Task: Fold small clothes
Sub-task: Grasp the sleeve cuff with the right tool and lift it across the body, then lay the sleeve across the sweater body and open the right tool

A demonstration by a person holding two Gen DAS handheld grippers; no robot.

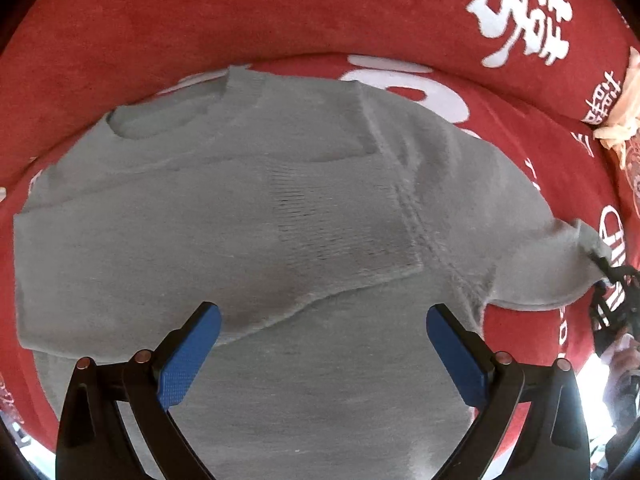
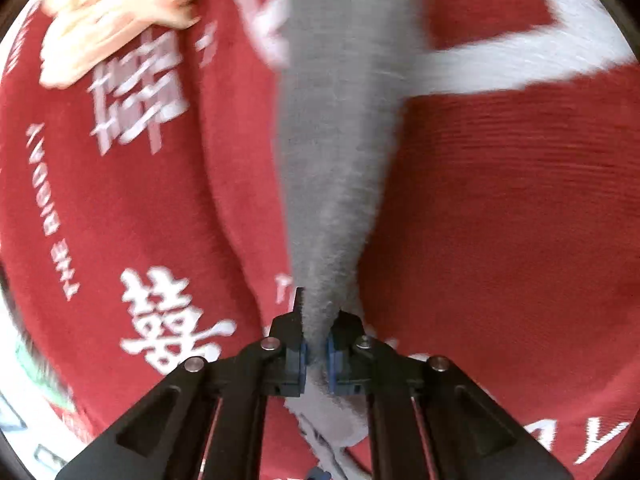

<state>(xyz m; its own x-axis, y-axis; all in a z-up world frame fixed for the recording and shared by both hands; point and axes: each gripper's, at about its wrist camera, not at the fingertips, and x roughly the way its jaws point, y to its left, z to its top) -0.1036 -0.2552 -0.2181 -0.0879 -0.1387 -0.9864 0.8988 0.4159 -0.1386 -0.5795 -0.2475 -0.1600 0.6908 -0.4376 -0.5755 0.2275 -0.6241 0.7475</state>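
A small grey knit sweater lies flat on red cloth, its neck opening at the upper left and one sleeve folded across its chest. My left gripper hangs straight over the lower body of the sweater, blue pads wide apart and nothing between them. The other sleeve stretches out to the right, where my right gripper pinches its cuff. In the right wrist view that gripper is shut on the grey sleeve, which runs taut away from the pads.
Red bedding with white characters covers everything beneath, and a red bolster runs along the far side. A cream, fringed item lies at the right edge. A bright floor strip shows at the lower right.
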